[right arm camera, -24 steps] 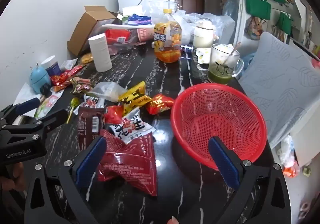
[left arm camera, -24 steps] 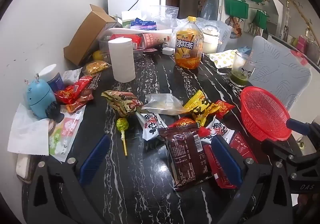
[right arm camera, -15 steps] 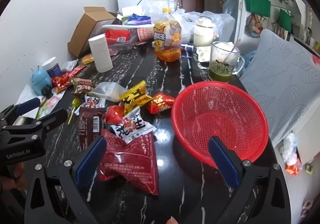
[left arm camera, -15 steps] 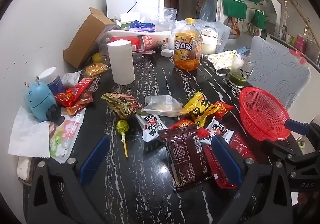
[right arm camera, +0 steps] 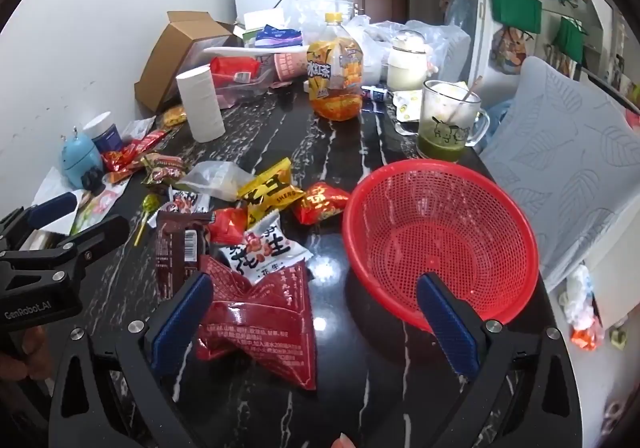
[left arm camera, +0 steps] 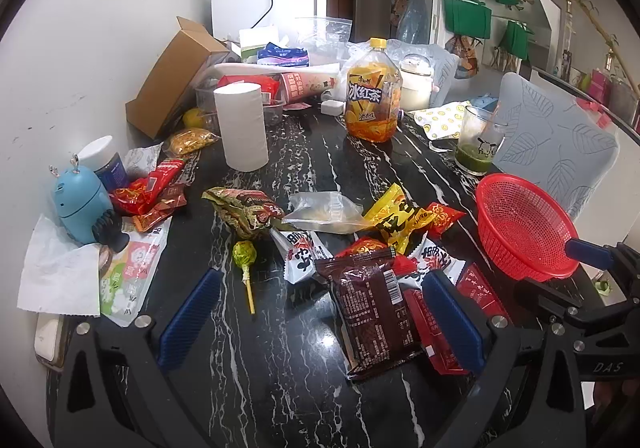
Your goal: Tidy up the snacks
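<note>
A heap of snack packets lies on the black marble table (left arm camera: pixel 288 368). In the left wrist view a dark brown packet (left arm camera: pixel 372 308) sits between the wide-open blue pads of my left gripper (left arm camera: pixel 320 316), untouched, with a green lollipop (left arm camera: pixel 245 254) to its left. A yellow packet (left arm camera: pixel 394 213) and a clear bag (left arm camera: pixel 326 207) lie beyond. An empty red basket (right arm camera: pixel 440 240) stands at the right. My right gripper (right arm camera: pixel 312 312) is open above a red packet (right arm camera: pixel 260 320), its right pad over the basket's near rim. A white peanut packet (right arm camera: pixel 264 248) lies just behind.
Farther back stand a paper roll (left arm camera: pixel 242 125), an iced-tea bottle (left arm camera: pixel 372 95), a glass mug of green drink (right arm camera: pixel 448 123) and a cardboard box (left arm camera: pixel 172 79). A blue gadget (left arm camera: pixel 80 203) and red wrappers (left arm camera: pixel 148 191) crowd the left edge. A grey cushion (right arm camera: pixel 568 175) is at the right.
Both views have drifted only slightly, as if the grippers lifted or tilted a little. No snack has moved and both grippers stay open.
</note>
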`<state>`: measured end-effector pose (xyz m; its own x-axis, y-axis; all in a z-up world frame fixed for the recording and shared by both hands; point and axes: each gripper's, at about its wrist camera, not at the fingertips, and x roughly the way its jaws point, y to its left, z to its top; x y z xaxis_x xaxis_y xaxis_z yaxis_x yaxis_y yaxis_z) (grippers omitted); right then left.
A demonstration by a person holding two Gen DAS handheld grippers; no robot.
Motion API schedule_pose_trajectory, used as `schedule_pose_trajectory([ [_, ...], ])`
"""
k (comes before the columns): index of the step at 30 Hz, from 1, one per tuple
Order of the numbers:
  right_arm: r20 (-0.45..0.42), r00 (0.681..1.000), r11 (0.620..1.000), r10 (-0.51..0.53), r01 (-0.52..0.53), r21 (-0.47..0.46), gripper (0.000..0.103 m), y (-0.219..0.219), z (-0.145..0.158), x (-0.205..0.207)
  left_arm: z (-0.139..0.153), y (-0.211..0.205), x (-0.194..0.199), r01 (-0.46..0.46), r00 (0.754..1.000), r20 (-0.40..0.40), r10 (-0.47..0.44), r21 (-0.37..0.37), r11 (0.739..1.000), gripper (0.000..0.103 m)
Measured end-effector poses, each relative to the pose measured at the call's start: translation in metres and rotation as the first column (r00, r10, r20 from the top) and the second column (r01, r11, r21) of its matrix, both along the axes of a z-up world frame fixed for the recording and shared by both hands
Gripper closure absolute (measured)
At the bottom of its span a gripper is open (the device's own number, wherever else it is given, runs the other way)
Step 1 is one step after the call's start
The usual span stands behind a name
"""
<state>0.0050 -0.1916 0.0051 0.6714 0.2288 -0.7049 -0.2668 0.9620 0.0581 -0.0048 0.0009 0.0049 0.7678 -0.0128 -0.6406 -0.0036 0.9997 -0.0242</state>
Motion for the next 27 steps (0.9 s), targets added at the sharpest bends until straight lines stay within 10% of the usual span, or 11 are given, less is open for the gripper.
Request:
schedule_pose_trajectory([
  [27, 0.008, 1.0, 1.0, 0.011, -0.011, 0.011, 0.0, 0.0037, 0.0004, -0.0024, -0.0052, 0.0008, -0.001, 0.001, 1.0, -0.018, -0.001, -0.001, 1.0, 0.0],
])
